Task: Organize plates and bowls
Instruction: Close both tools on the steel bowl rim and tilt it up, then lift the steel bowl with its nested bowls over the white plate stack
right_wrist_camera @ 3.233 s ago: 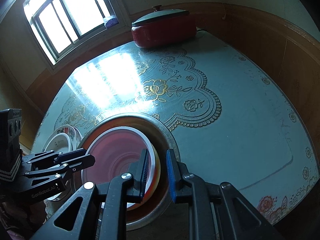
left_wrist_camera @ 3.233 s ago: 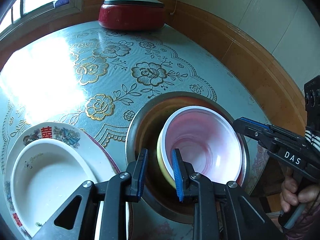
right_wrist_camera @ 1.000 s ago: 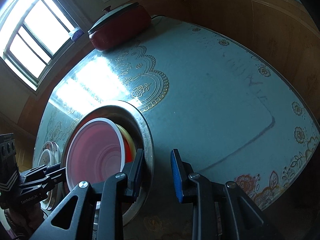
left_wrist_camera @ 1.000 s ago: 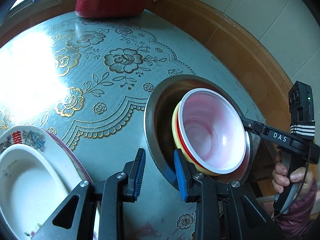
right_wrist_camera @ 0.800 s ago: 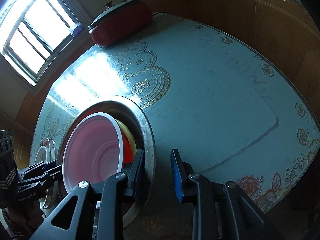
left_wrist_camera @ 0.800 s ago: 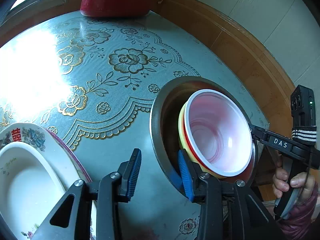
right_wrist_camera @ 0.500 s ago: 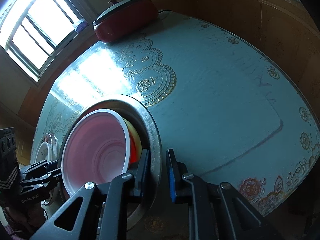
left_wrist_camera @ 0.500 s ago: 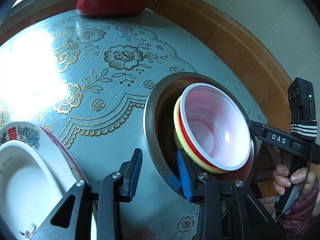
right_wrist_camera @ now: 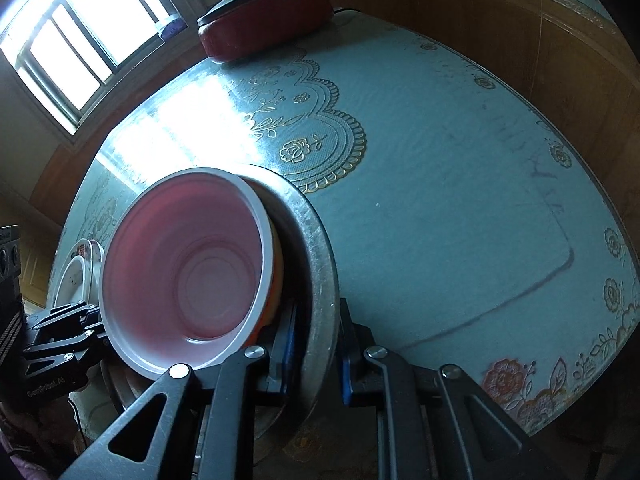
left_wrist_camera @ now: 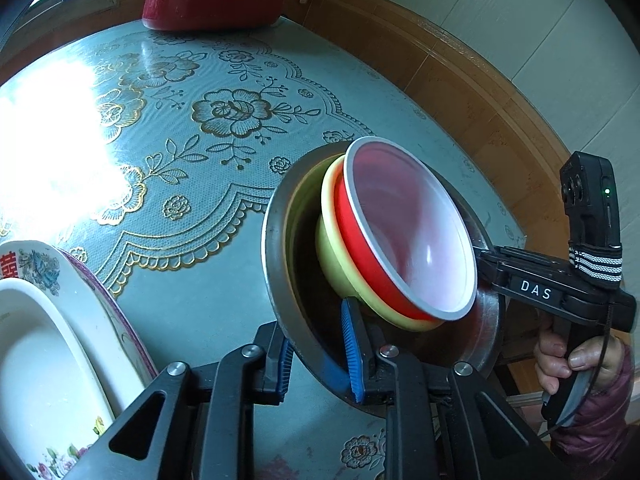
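Stainless steel basin, wide-rimmed, is lifted and tilted over the blue-green floral tablecloth. Contents: a yellow bowl nested lowest, a red bowl inside it, with a white rim and pinkish-white interior; the nested pair leans against the basin's inner wall.

Left gripper: jaws straddle the basin's near rim, one blue pad outside the wall, the other inside below the yellow bowl. Jaws are partly closed around the rim; whether both pads press the metal cannot be told.

Right gripper: jaws straddle the opposite rim, inner pad beside the bowls, outer pad over the cloth. The gap looks slightly wider than the rim; firm contact cannot be confirmed.

To the left of the basin, a patterned plate carries a white oval dish; the dish sits within the plate's rim. Plate and basin are near but apart.

A red lidded cooker stands at the far table edge under the window. A broad stretch of cloth lies open between the cooker and the basin, and to the right toward the wood-panelled wall.
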A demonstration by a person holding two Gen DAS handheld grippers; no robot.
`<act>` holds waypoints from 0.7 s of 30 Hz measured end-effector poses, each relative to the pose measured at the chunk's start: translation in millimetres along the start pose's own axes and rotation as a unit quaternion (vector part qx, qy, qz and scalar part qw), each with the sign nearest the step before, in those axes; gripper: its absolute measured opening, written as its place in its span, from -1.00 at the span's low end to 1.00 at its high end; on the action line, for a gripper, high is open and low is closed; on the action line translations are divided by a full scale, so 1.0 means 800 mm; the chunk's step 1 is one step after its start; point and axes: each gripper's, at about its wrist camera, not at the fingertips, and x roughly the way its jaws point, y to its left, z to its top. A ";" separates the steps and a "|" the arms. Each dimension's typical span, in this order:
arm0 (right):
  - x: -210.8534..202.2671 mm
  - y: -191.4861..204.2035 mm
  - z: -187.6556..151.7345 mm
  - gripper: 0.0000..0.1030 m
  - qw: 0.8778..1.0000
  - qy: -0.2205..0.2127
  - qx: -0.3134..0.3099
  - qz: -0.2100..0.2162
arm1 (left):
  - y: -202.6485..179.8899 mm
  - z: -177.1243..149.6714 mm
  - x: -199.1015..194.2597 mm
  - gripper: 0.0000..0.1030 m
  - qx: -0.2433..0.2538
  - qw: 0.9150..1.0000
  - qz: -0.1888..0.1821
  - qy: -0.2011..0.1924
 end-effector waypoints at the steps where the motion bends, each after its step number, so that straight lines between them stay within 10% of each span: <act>1: 0.000 0.001 -0.001 -0.77 1.000 -0.003 -0.002 0.002 | -0.001 -0.002 -0.001 -0.56 0.001 1.000 0.000 -0.002; 21: 0.010 0.005 -0.007 -0.76 1.000 -0.004 -0.001 0.017 | -0.014 -0.016 -0.017 -0.55 0.005 0.999 0.044 -0.031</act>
